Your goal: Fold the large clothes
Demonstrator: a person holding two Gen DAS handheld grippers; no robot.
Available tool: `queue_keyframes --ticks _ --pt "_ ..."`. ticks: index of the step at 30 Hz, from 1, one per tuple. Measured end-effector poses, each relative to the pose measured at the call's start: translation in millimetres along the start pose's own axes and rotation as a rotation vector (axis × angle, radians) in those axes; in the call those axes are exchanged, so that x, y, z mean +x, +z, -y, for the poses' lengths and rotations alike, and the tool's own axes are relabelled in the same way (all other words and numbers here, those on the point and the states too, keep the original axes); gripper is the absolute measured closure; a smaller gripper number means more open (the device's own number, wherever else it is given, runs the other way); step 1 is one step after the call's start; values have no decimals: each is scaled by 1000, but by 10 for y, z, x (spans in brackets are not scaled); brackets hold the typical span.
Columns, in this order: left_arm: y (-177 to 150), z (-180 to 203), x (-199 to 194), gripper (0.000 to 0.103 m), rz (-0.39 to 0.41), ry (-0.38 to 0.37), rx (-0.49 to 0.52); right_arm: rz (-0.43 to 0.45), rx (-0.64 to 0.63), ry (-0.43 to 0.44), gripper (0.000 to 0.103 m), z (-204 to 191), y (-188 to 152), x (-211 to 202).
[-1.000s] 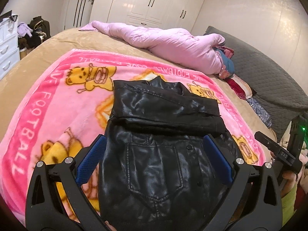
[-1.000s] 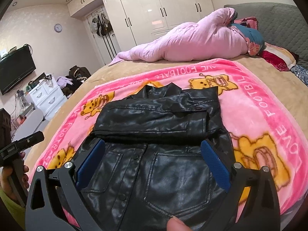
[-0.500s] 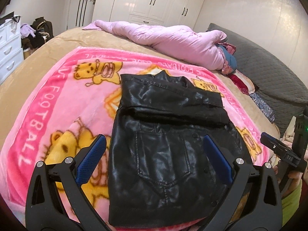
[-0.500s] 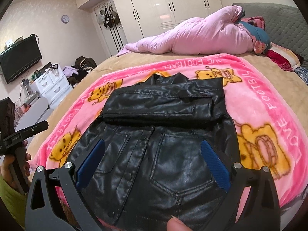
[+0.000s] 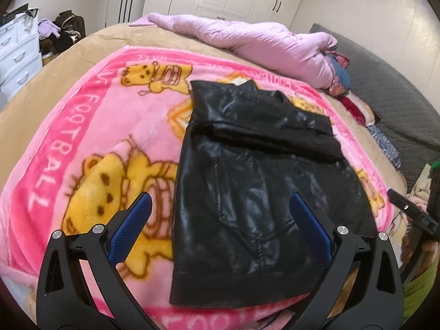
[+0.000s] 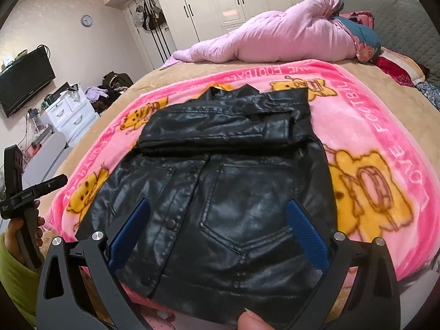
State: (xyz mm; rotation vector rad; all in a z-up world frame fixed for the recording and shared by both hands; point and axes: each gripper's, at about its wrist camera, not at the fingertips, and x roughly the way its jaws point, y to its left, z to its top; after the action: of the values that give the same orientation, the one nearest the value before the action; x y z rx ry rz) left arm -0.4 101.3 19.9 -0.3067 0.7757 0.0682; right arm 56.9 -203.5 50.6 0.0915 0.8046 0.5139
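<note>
— Where's the jacket [image 5: 255, 181]?
— I see it flat on the blanket [image 5: 90, 126], long axis near-to-far, collar far, sleeves folded across.
— Tongs?
— My left gripper [image 5: 220, 228] and right gripper [image 6: 220, 228] are both spread, holding nothing, near the hem.

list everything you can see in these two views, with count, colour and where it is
leather jacket: 1, black, flat on the blanket, sleeves folded across its upper part
blanket: 1, pink with yellow bears, spread on the bed
bed cover: 1, tan, under the blanket
puffy coat: 1, light pink, lying at the far side of the bed
headboard: 1, grey quilted, at the right
wardrobe: 1, white, far wall
drawer unit: 1, white, left of the bed
television: 1, black, left wall
wall clock: 1, left wall
left tool: open, above the jacket's left edge
right tool: open, above the jacket's hem
</note>
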Motion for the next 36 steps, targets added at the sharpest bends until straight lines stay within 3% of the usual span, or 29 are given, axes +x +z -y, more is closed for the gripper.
queue_keyframes --ticks 11,25,36 --pt "-290 -196 148 9 -80 41 -12 -61 41 -61 4 323 -279 11" --pt "-698 -161 392 9 -206 51 18 -166 47 -100 4 537 -592 99" --pt "-778 -288 464 9 -234 33 -40 -251 102 -106 4 719 -781 247"
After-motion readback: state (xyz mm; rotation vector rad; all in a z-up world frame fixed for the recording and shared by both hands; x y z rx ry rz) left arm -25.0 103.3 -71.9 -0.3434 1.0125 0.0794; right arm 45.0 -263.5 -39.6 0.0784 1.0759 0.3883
